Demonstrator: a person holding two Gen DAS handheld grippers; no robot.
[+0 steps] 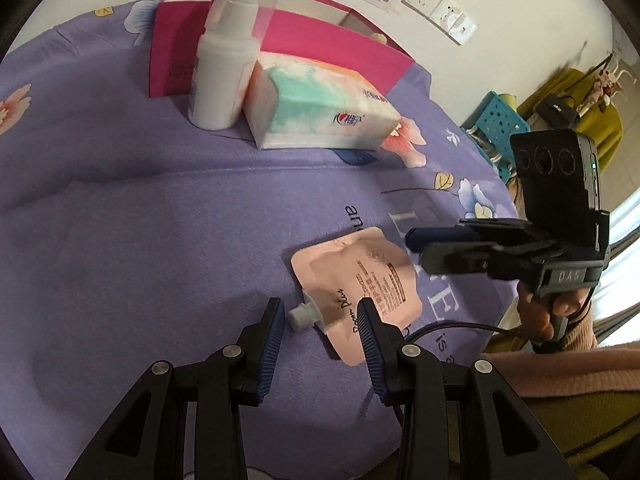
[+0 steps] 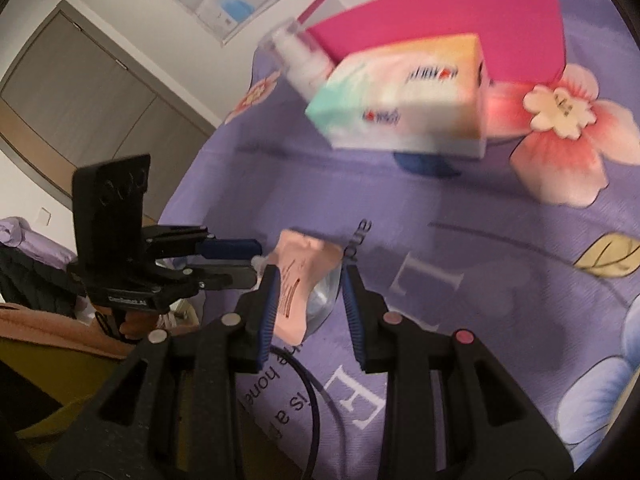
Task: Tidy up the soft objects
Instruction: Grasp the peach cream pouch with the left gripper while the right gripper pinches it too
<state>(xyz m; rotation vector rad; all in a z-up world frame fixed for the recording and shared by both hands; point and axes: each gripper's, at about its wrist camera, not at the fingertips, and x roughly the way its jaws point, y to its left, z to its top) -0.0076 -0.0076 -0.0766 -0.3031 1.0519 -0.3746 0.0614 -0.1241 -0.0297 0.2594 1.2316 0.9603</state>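
A pink spout pouch (image 1: 362, 280) lies flat on the purple floral cloth (image 1: 160, 220). My left gripper (image 1: 322, 316) is open, its fingers either side of the pouch's grey cap end. My right gripper (image 1: 416, 248) comes in from the right above the pouch's far corner. In the right wrist view the right gripper (image 2: 308, 280) is open around the pouch (image 2: 300, 272), with the left gripper (image 2: 248, 260) opposite. A soft tissue pack (image 1: 320, 108) and a white pump bottle (image 1: 224, 68) stand in front of a pink box (image 1: 280, 36) at the back.
The cloth's right edge drops off near a blue perforated basket (image 1: 496, 120) and a yellow chair (image 1: 580, 100). A black cable (image 1: 452, 326) runs on the cloth by the pouch. A wall with sockets (image 1: 440, 4) stands behind.
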